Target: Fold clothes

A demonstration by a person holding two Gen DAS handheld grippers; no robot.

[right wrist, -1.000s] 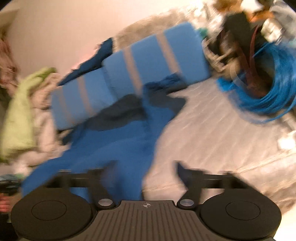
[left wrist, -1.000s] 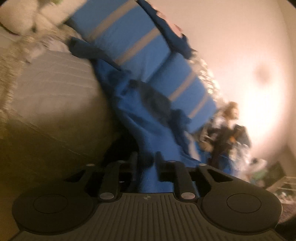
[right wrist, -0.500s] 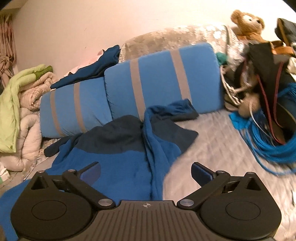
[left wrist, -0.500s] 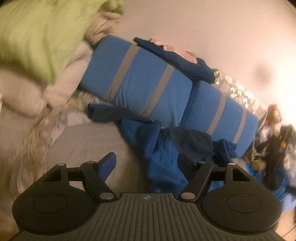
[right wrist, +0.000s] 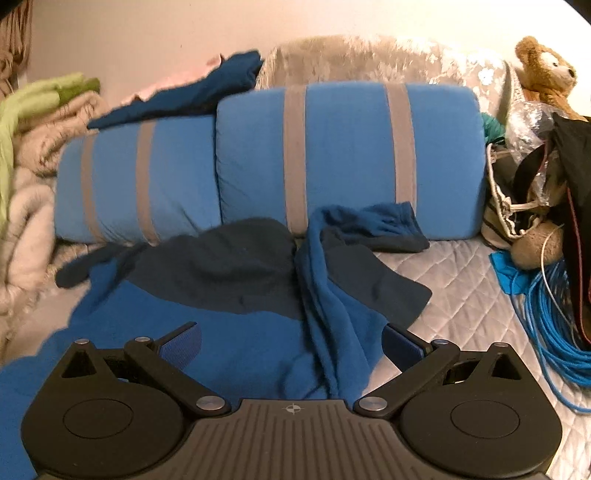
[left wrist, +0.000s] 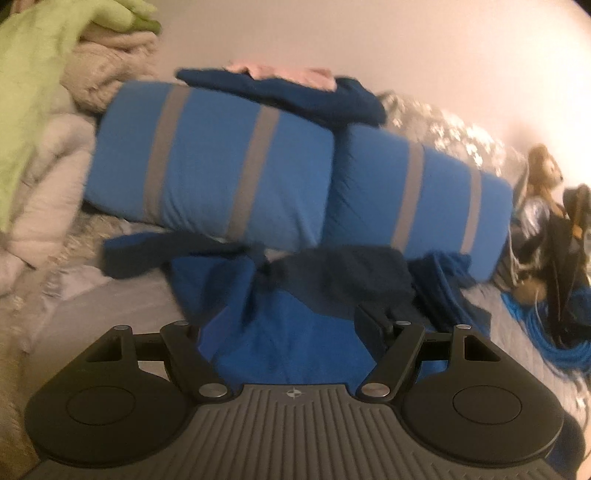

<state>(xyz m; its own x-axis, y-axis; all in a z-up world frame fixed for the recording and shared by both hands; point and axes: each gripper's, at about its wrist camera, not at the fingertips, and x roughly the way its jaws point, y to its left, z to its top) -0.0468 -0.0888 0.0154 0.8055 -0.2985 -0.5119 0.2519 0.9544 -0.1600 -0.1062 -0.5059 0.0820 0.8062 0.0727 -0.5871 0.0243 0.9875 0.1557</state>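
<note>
Shirt (right wrist: pixel 229 332): blue, crumpled on bed (right wrist: pixel 454 280), just ahead of both tongs, long axis running near-left to far-right toward pillows (right wrist: pixel 347 155). Left tongs (left wrist: pixel 280 332): jaws just opened, nothing gripped. Right tongs (right wrist: pixel 291 339): jaws just widened to full, empty, nearer the folded-over right sleeve (right wrist: pixel 369 225).

A lived-in bedroom at home. Ahead of the grippers lies a quilted grey bed (right wrist: pixel 461 295), with two blue striped pillows (right wrist: pixel 332 155) against a plain wall (right wrist: pixel 147 33). Blankets (left wrist: pixel 40 122) are heaped far left; a teddy bear (right wrist: pixel 546 77), bags (right wrist: pixel 517 206) and blue cable (right wrist: pixel 550 332) crowd the right.
</note>
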